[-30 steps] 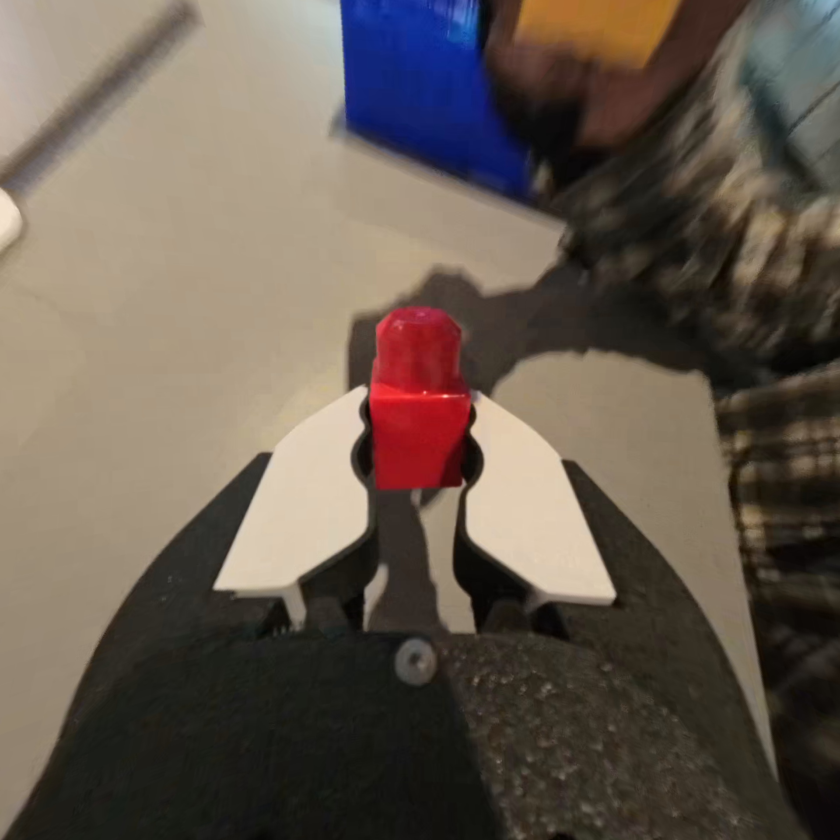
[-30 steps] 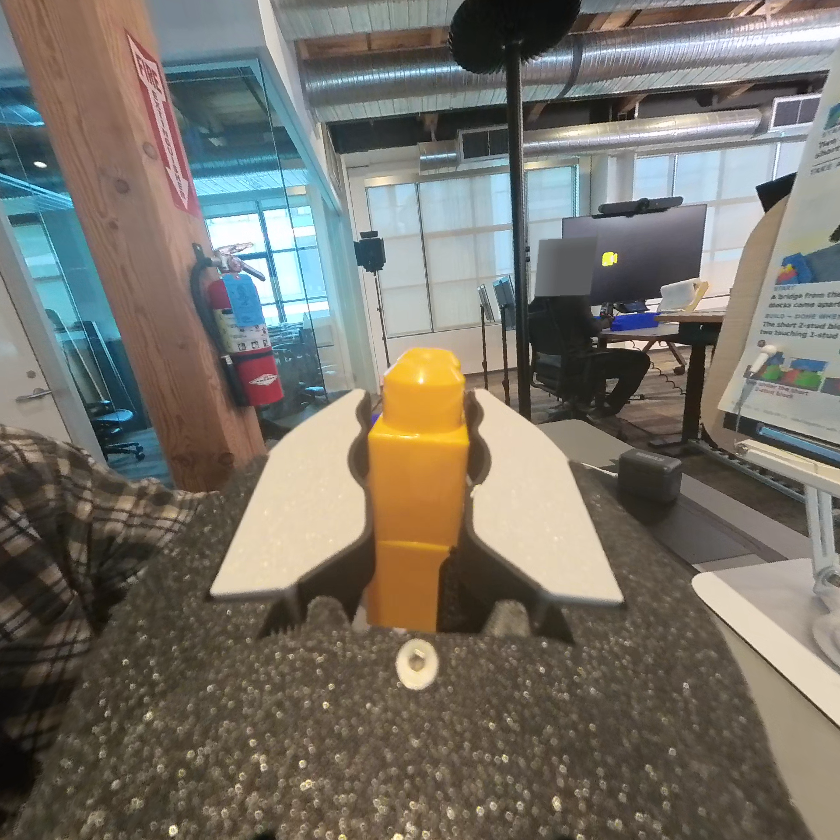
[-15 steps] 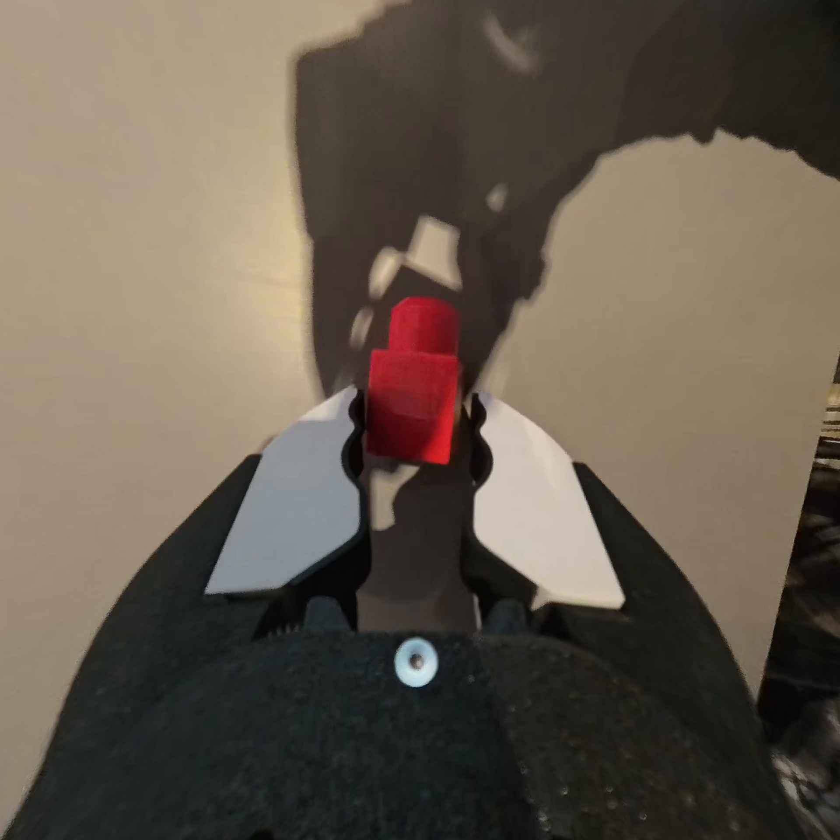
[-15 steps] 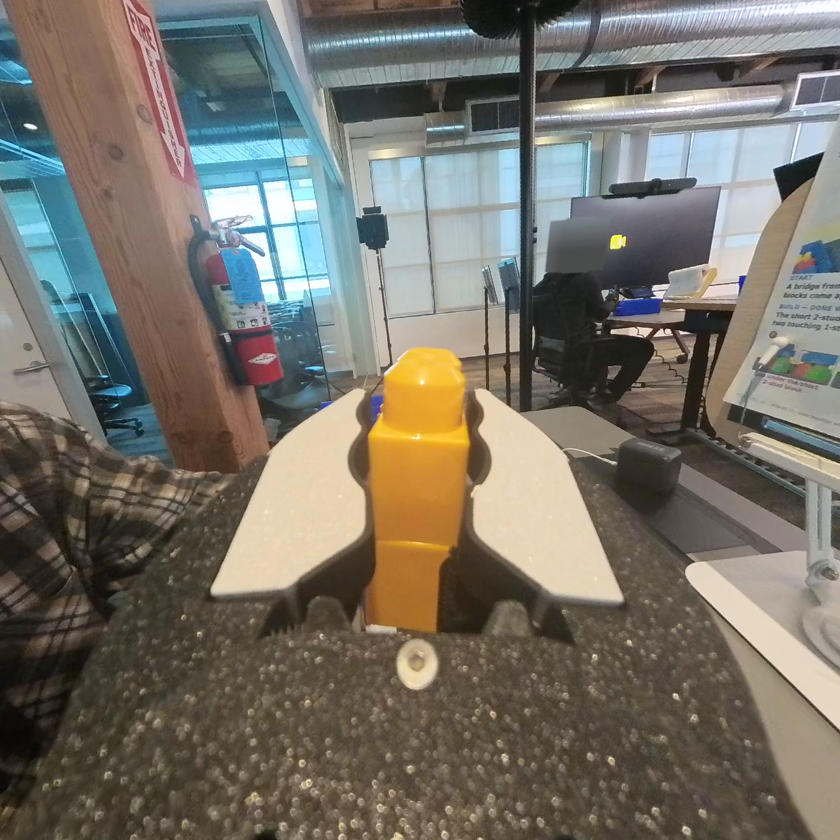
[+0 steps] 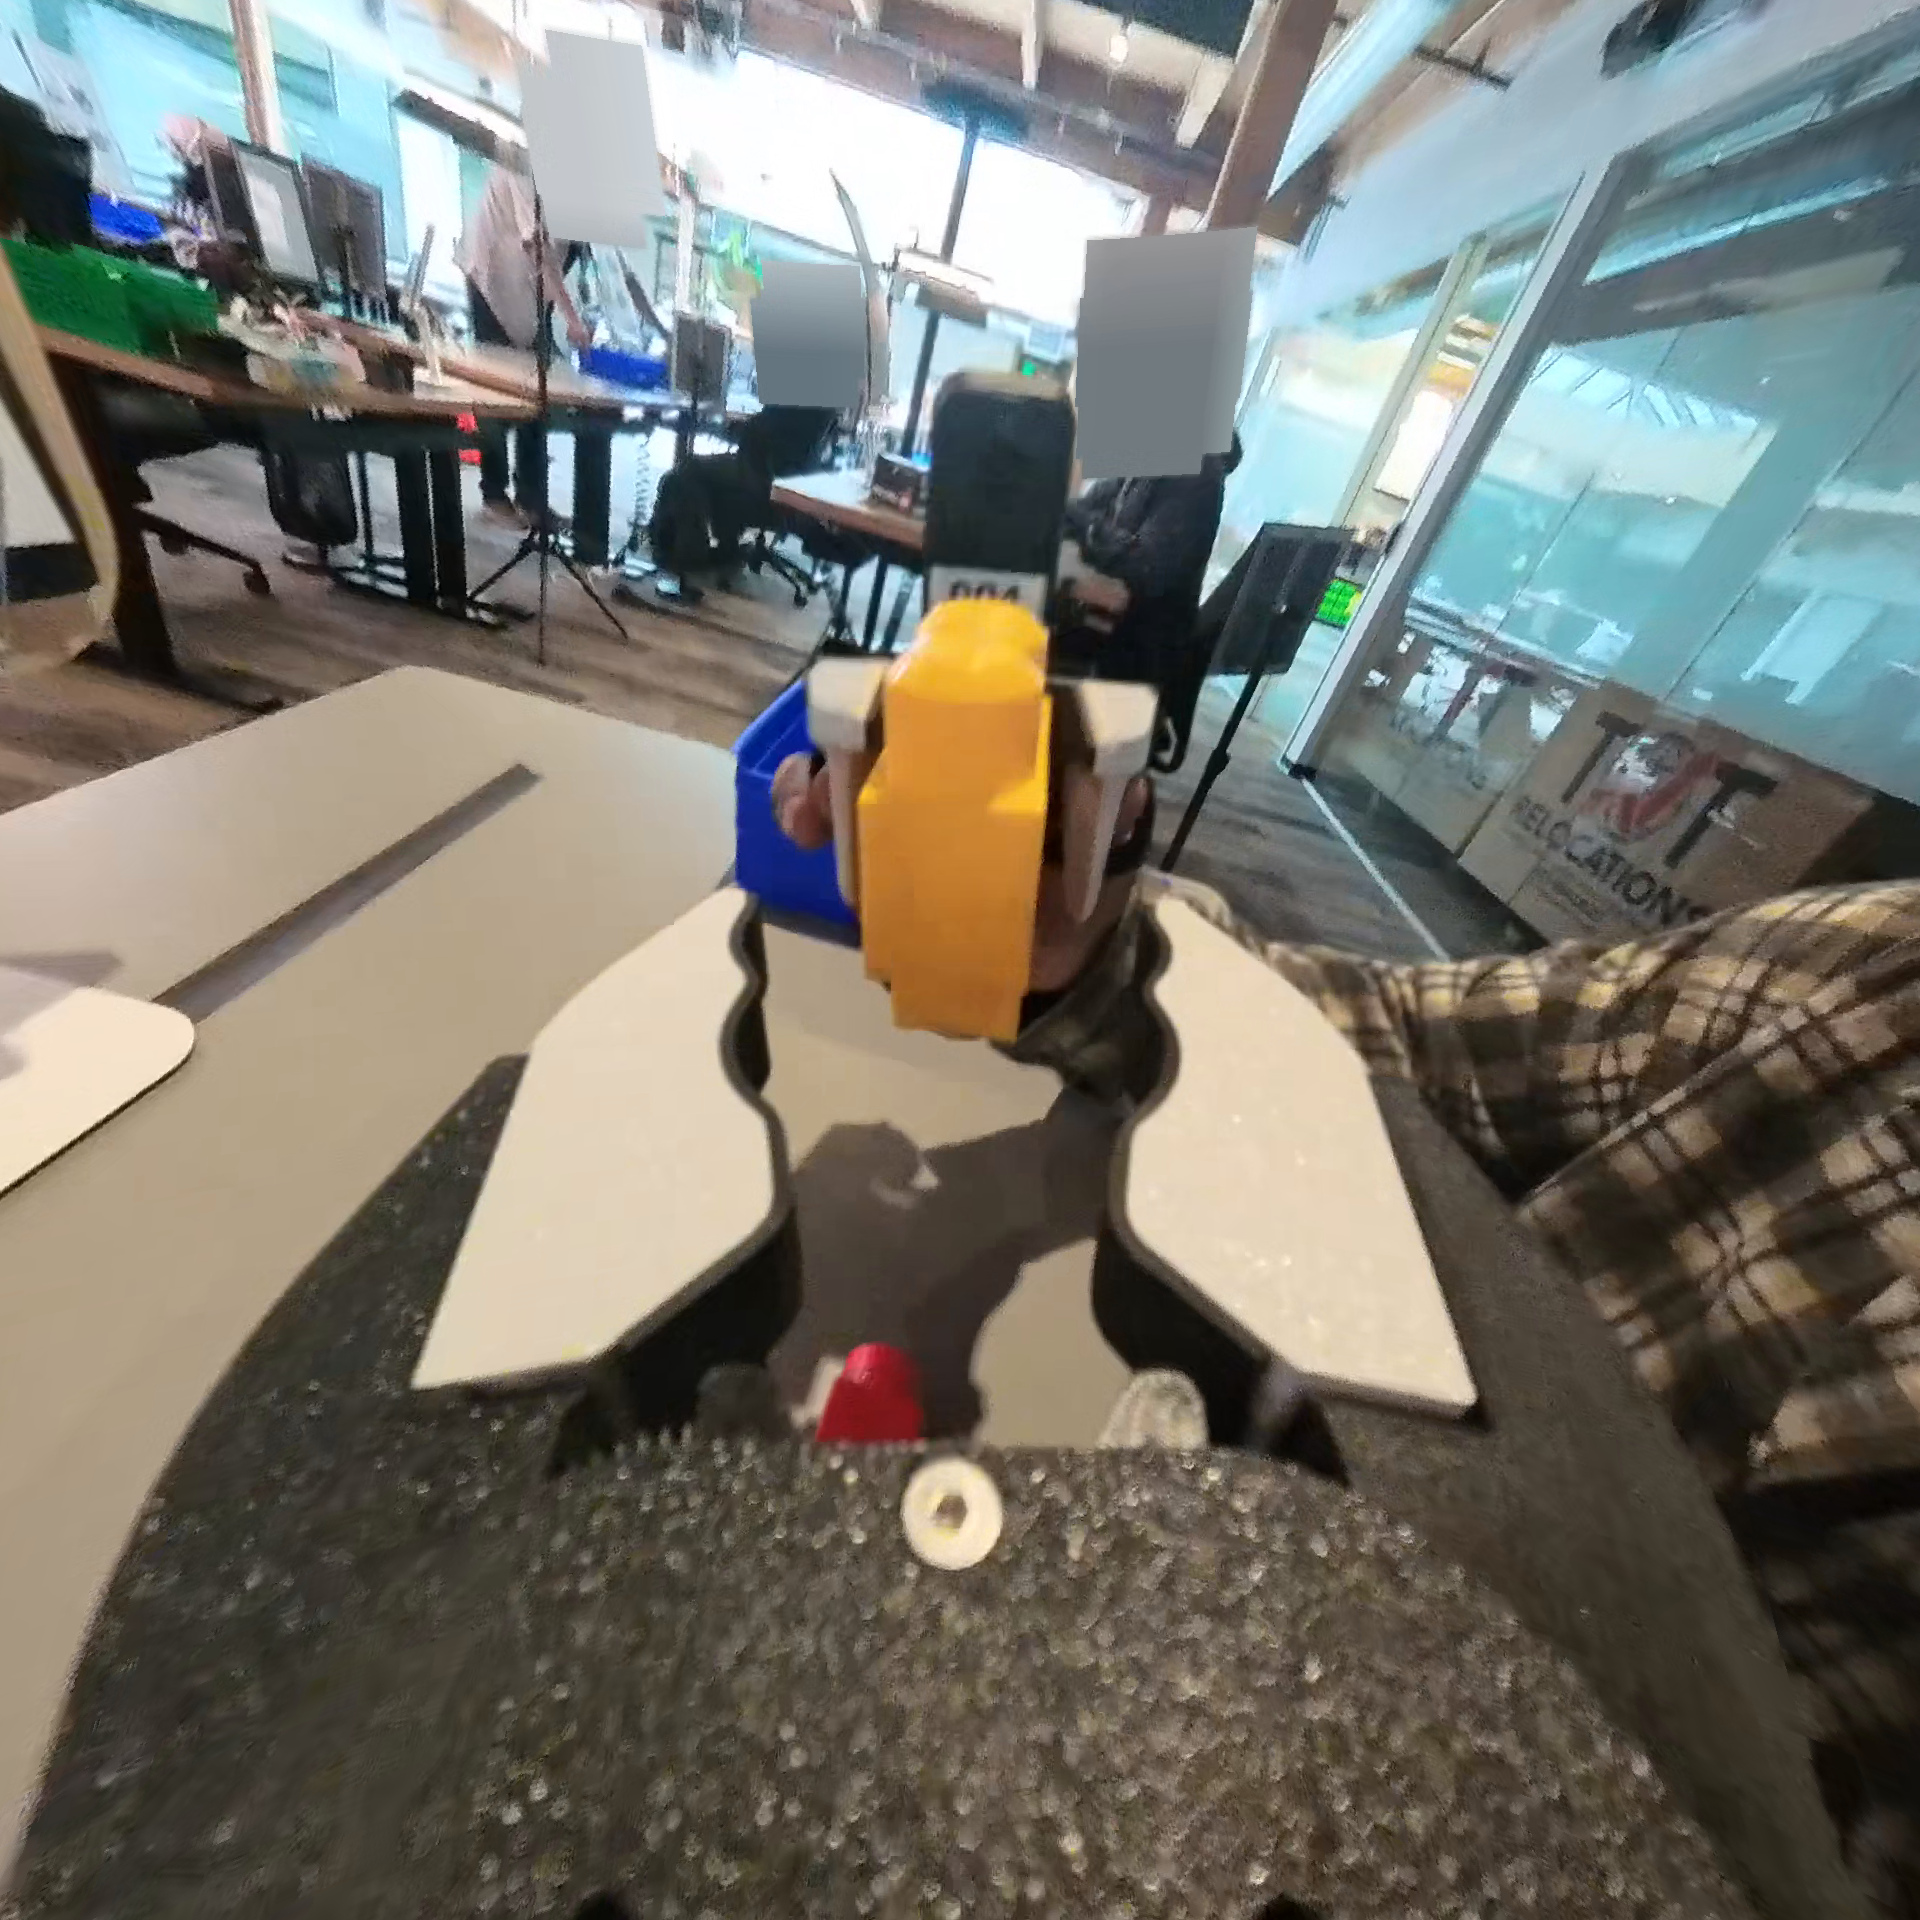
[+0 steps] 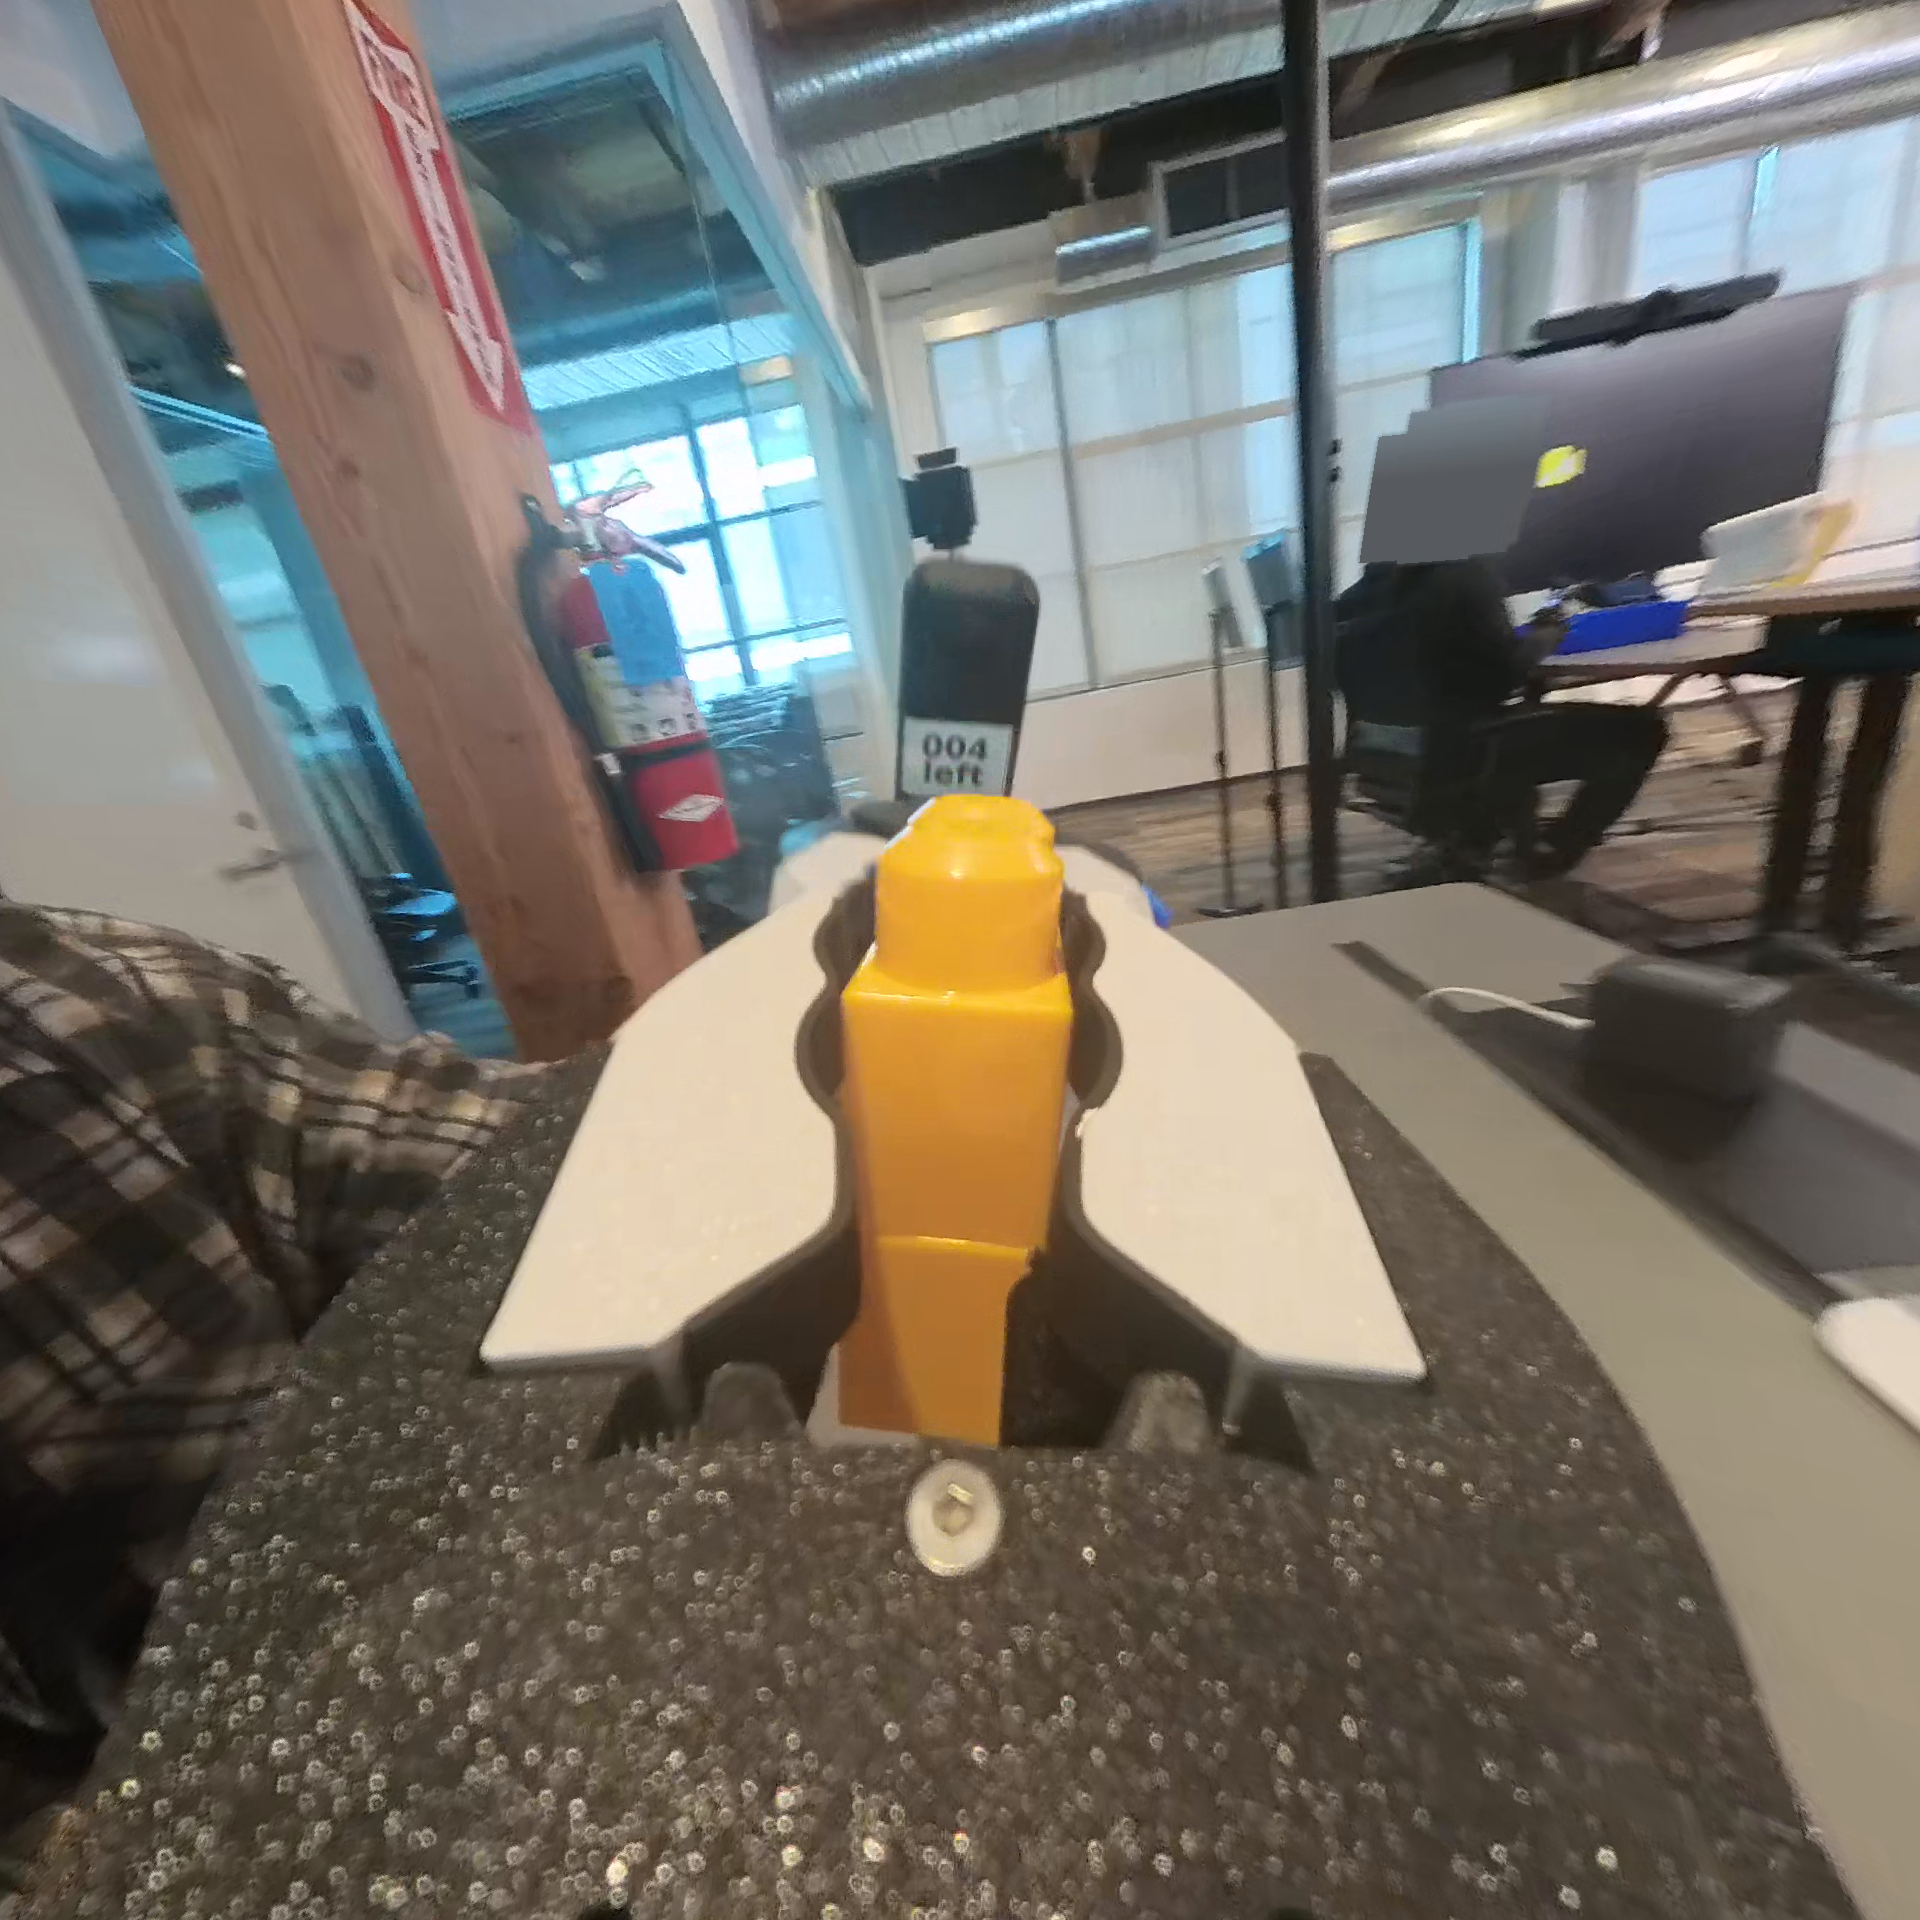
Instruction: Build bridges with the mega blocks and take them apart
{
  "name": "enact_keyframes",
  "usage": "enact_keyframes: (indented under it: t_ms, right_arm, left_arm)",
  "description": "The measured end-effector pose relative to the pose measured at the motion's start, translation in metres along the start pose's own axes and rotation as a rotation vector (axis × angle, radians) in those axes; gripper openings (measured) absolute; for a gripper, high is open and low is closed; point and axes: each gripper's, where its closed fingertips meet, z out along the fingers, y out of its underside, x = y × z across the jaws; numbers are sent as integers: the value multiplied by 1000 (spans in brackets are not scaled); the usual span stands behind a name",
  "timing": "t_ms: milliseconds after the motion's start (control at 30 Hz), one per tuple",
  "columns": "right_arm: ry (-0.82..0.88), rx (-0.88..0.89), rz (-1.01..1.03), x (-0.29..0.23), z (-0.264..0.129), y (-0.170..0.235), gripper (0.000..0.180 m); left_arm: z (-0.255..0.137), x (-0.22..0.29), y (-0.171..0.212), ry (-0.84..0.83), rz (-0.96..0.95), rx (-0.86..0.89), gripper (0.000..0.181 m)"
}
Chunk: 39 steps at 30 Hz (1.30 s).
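The yellow plastic mega block point(image 6: 954, 1122) sits clamped in the right hand-held gripper point(image 6: 956, 997), raised above the grey counter point(image 5: 343, 894). The left hand-held gripper point(image 5: 951, 997) gapes wide and empty over a small red plastic block point(image 5: 871, 1405) on the counter. This looks like mid-disassembly; next, the yellow block needs setting down.

Open-plan office premises: rows of wooden desks point(image 5: 343, 390) with monitors point(image 6: 1652, 436) and seated staff, glass-partitioned rooms point(image 5: 1621, 436), exposed ceiling ducting point(image 6: 1039, 73), and a wall-mounted fire extinguisher point(image 6: 639, 707) on a timber column point(image 6: 343, 436).
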Motion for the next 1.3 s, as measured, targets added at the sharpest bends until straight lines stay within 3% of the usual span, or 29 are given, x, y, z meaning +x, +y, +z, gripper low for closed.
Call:
enact_keyframes:
  t_ms: [167, 233, 267, 400, 433, 500, 533, 733, 767, 800, 1067, 1200, 1300]
  right_arm:
    - [-41, 8, 21, -9, 11, 7, 40]
    - [-54, 9, 21, -10, 16, 9, 40]
    - [-54, 6, 21, -10, 16, 10, 40]
    - [-91, 21, 15, -15, 18, 9, 40]
    - [-86, 21, -3, -15, 17, 8, 42]
    - [-42, -6, -28, -7, 12, 8, 68]
    - [-36, -36, -33, -4, 9, 11, 69]
    - [-74, -225, 21, -6, 16, 44, 63]
    - [-101, -252, 35, -10, 19, 49, 44]
    - [-90, -262, 48, -9, 21, 52, 38]
    - [-102, -297, 122, -17, 32, 59, 37]
    - [-50, -517, 73, -15, 31, 104, 37]
    - [-32, -390, 83, -16, 28, 80, 37]
  left_arm:
    - [5, 0, 4, 4, -33, -1, 64]
    - [6, 8, 5, 71, -55, 5, 56]
    - [6, 13, 4, 104, -53, 14, 40]
    - [7, 18, 5, 92, -1, 12, 36]
    - [7, 19, 2, 96, -5, 28, 36]
    - [2, 20, -7, 98, -19, 86, 36]
    - [-1, 18, -11, 84, -15, 103, 36]
    - [-10, 15, -19, 41, 24, 144, 36]
    - [-10, 14, -19, 33, 27, 153, 36]
    - [-11, 13, -21, 27, 23, 166, 36]
    - [-20, 15, -34, -11, 20, 283, 36]
    - [-51, 24, -71, 4, 13, 466, 36]
    - [-71, 22, -84, -65, 94, 464, 36]
